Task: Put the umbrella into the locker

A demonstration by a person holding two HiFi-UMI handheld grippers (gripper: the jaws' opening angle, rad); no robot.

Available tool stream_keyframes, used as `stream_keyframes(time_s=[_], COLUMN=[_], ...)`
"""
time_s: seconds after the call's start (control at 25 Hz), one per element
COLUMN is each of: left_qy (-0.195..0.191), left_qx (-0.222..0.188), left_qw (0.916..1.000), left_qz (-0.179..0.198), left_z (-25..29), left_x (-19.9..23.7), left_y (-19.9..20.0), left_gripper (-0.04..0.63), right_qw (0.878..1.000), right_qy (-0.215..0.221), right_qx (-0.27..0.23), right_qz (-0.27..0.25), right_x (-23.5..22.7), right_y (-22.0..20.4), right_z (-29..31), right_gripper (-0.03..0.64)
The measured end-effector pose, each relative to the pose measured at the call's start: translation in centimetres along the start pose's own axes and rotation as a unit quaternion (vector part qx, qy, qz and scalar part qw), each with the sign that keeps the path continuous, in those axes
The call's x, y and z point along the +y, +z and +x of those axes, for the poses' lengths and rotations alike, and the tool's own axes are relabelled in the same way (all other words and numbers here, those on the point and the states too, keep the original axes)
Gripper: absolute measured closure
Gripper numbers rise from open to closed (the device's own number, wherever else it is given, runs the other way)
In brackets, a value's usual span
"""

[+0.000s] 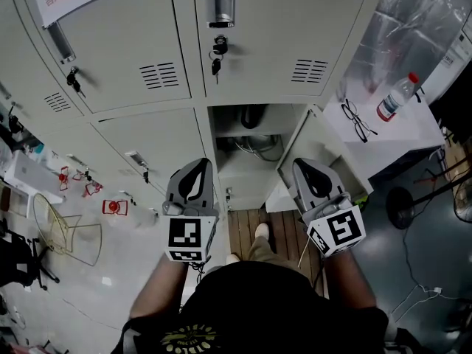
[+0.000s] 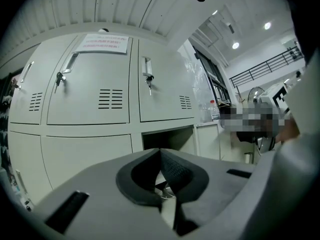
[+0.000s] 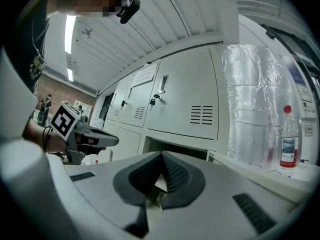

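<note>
Grey lockers fill the background, with one compartment open at 12 o'clock. The left claw and right claw are both pressed together, empty.

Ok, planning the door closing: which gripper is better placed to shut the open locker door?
Right, probably: the right gripper is beside the open door; the left gripper sits across the opening.

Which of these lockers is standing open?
The lower locker at the right end: its door is swung out to the right, showing the inside. The other lockers in view are shut.
</note>
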State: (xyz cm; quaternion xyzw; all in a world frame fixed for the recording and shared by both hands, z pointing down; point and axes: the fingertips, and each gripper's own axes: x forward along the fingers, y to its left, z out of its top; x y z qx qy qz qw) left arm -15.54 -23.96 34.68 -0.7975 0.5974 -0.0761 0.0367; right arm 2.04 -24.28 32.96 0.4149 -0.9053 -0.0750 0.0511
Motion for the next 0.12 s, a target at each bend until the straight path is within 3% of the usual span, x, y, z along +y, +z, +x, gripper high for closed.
stream_keyframes(time_s=[0.12], left_qy=[-0.003], left_qx=[0.002], left_qw=[1.0000], left_qz=[-0.002], left_z=[-0.10], left_x=[-0.16], left_y=[-0.16], left_gripper=[0.572], right_qw=[1.000], right_qy=[-0.001], right_qx=[0.002], right_qz=[0.000], right_x=[0.08], right_y=[-0.08], right_z=[-0.17], right_gripper=[0.589])
